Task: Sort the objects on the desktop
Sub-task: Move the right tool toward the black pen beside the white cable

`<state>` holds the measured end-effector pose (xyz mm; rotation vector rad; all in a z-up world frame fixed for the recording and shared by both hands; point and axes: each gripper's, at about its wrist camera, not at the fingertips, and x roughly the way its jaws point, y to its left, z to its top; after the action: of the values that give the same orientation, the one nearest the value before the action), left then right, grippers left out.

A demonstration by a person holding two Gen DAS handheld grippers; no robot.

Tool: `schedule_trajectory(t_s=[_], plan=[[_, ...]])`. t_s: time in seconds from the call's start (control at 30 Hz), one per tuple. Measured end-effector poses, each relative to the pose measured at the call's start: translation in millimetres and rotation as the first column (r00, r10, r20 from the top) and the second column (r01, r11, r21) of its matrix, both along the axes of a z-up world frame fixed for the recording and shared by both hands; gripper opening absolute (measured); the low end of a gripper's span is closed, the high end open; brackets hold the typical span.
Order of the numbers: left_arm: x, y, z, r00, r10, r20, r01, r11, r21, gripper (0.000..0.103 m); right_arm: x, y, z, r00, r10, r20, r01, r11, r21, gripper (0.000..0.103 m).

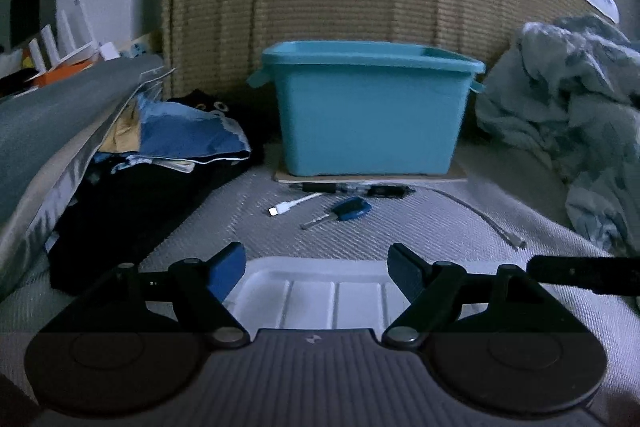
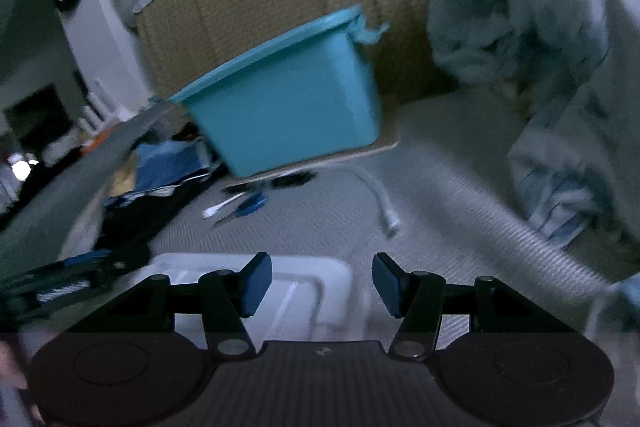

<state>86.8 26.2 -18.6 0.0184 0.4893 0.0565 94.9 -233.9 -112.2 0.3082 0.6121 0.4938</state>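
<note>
A teal plastic bin [image 1: 368, 115] [image 2: 288, 107] stands on a flat board against a woven headboard. In front of it lie a blue-headed key [image 1: 348, 211] [image 2: 248, 205], a white plug [image 1: 286, 207], a black pen [image 1: 320, 187] and a grey cable [image 1: 480, 215] [image 2: 384, 203]. A white ribbed lid [image 1: 316, 295] [image 2: 280, 287] lies flat close by. My left gripper [image 1: 316, 275] is open, its blue pads either side of the lid, and I see no pad pressing on it. My right gripper [image 2: 322, 285] is open over the lid's right end with nothing between its fingers.
Dark and blue clothes [image 1: 168, 147] are piled at the left beside a grey padded edge [image 1: 48, 131]. A crumpled grey blanket [image 1: 568, 107] [image 2: 540, 47] fills the right. The surface is light woven fabric [image 1: 400, 231]. The right wrist view is motion-blurred.
</note>
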Motion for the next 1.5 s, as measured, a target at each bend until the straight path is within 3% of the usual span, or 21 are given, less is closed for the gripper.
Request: schedule_trajectory(t_s=[0.23,0.5,0.6,0.73,0.8,0.87,1.33,1.5], plan=[[-2.4,5.1,-0.4,1.000,0.000,-0.010,-0.001,1.000,-0.011,0.081,-10.2,5.5,2.7,1.000,-0.016,0.016,0.017,0.998,-0.066,0.060],[-5.7,14.6,0.7,1.000,0.003,-0.008,-0.004,0.998,-0.055,0.081,-15.3,2.5,1.8,0.997,-0.078,0.005,0.078,0.992,-0.103,0.053],[-5.5,14.8,0.5,1.000,0.000,-0.012,-0.001,0.998,-0.060,0.081,-15.2,0.8,0.5,0.995,-0.101,0.003,0.101,0.989,-0.109,0.047],[-5.4,14.2,0.9,1.000,-0.008,-0.012,0.007,0.998,-0.063,0.081,-18.6,-2.3,3.3,0.993,-0.116,0.027,0.118,0.989,-0.094,0.029],[-5.7,13.9,1.2,1.000,-0.011,-0.011,0.010,0.998,-0.063,0.081,-20.8,-3.4,4.5,0.993,-0.114,0.030,0.116,0.990,-0.081,0.027],[-7.7,13.7,1.6,1.000,-0.014,-0.006,0.014,0.998,-0.059,0.081,-22.1,-4.2,5.1,0.994,-0.110,0.026,0.112,0.991,-0.072,0.019],[-15.9,14.0,5.5,1.000,-0.027,0.011,0.027,0.999,-0.032,0.082,-31.3,-2.0,13.5,0.992,-0.116,0.042,0.119,0.989,-0.085,0.013],[-12.2,17.2,3.2,1.000,-0.028,0.000,0.028,0.998,-0.060,0.082,-26.4,2.9,20.2,0.996,-0.075,0.040,0.078,0.992,-0.097,0.014]])
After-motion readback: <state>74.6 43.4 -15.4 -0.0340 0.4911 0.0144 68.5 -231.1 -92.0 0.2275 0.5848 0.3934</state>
